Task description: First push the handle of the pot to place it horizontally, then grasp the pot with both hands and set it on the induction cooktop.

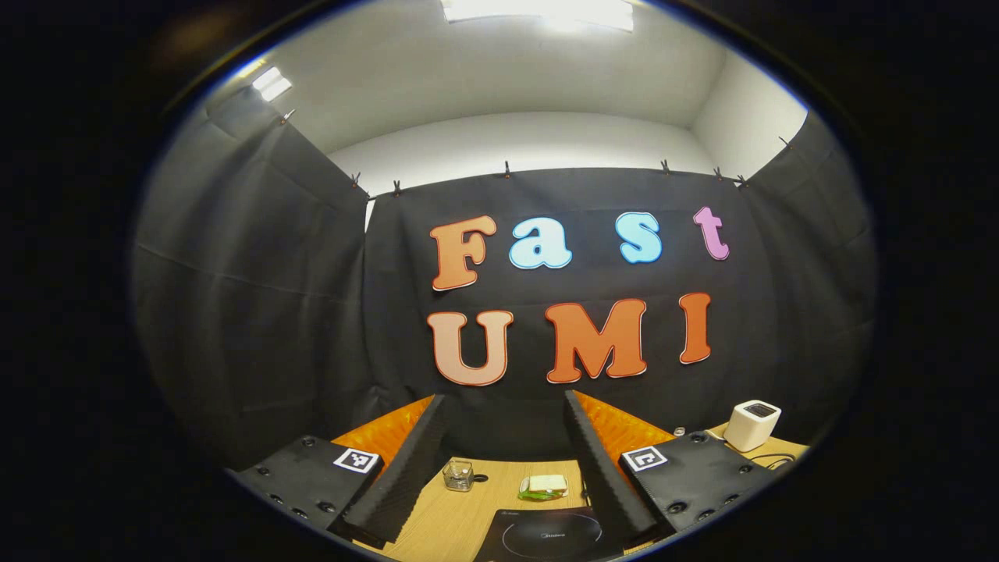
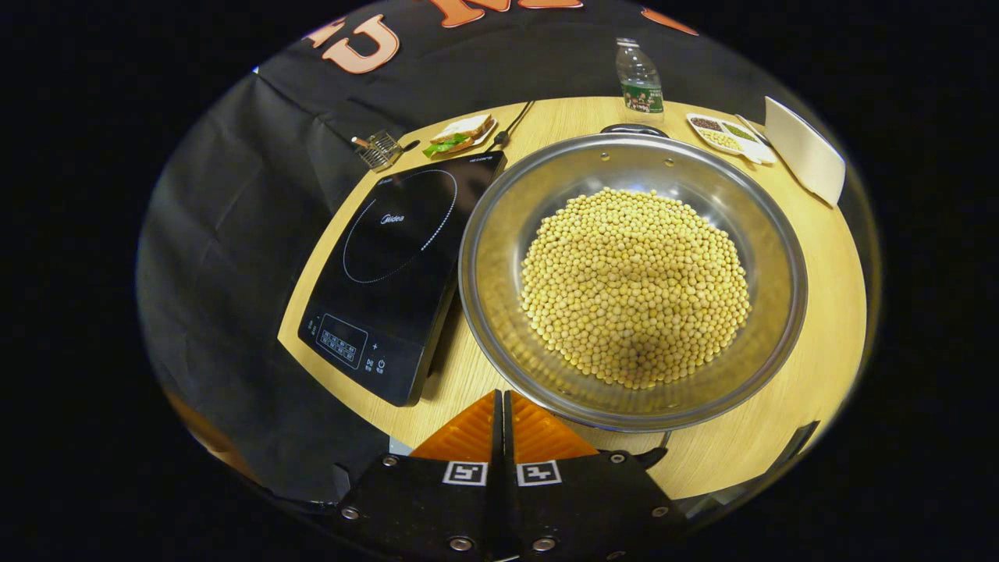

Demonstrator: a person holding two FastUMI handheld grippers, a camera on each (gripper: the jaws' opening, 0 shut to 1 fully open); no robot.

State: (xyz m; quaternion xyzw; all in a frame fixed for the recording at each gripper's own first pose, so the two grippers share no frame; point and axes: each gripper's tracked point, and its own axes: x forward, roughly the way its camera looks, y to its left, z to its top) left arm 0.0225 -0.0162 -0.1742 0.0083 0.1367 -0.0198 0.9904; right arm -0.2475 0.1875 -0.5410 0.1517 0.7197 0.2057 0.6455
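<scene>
A wide steel pot [image 2: 499, 257], heaped with yellow soybeans [image 2: 632, 289], rests on the wooden table [image 2: 827, 328] in the right gripper view. A dark handle part [image 2: 632, 127] shows at its far rim, and another dark piece [image 2: 652, 455] pokes out under the near rim. The black induction cooktop [image 2: 390, 265] lies just left of the pot. My right gripper [image 2: 502, 396] is shut with nothing between its fingers, tips just short of the pot's near rim. My left gripper [image 1: 504, 396] is open and held high, above the cooktop [image 1: 550, 535].
Behind the cooktop lie a sandwich on a plate [image 2: 460, 133] and a small glass [image 2: 378, 148]. A water bottle [image 2: 640, 78], a divided dish of grains [image 2: 726, 133] and a white box [image 2: 808, 152] stand beyond the pot. Black cloth walls surround the table.
</scene>
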